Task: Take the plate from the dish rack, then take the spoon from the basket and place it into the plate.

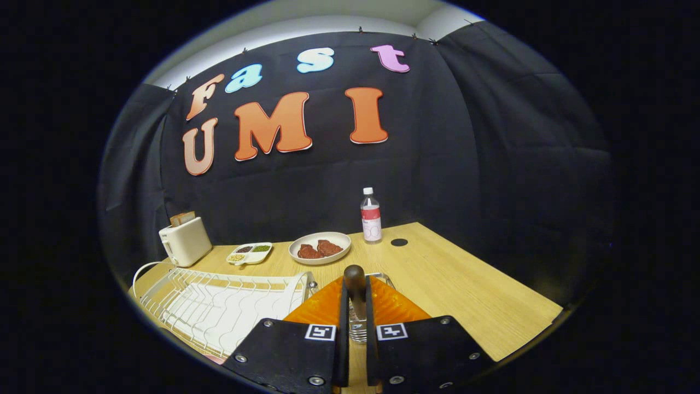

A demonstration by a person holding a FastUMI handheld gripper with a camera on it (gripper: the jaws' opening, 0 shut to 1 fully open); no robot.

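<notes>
Gripper view: our tongs [356, 323] are pressed nearly together, pinching a spoon [355, 295] between the fingers. The dark rounded handle end stands up just ahead of them, and the metal part sits low in the gap, partly hidden. We cannot tell how much of the shaft the fingers really bear on.

An orange plate [377, 306] lies directly below and beyond the fingers, on the wooden surface [465, 284], so we judge the plate step done. A wire basket rim [383, 276] shows just behind the plate. The white dish rack [219, 306] sits beside the plate on the left.

Risks we see from here:
- The spoon hangs upright. If we let go from height, it may bounce off the ribbed plate and skid onto the surface.
- The grip looks narrow and near one end; a tilt of the wrist could let the spoon pivot or slip out early.
- Lowering blind could press the spoon tip into the plate and shove it toward the rack wires.
- The spoon may sit close to the plate's near edge; released there, it could tip over the rim.

Farther back stand a white dish of red food [320, 247], a small sectioned tray [250, 253], a toaster [185, 241] and a bottle [371, 216], all well apart from our work.
</notes>
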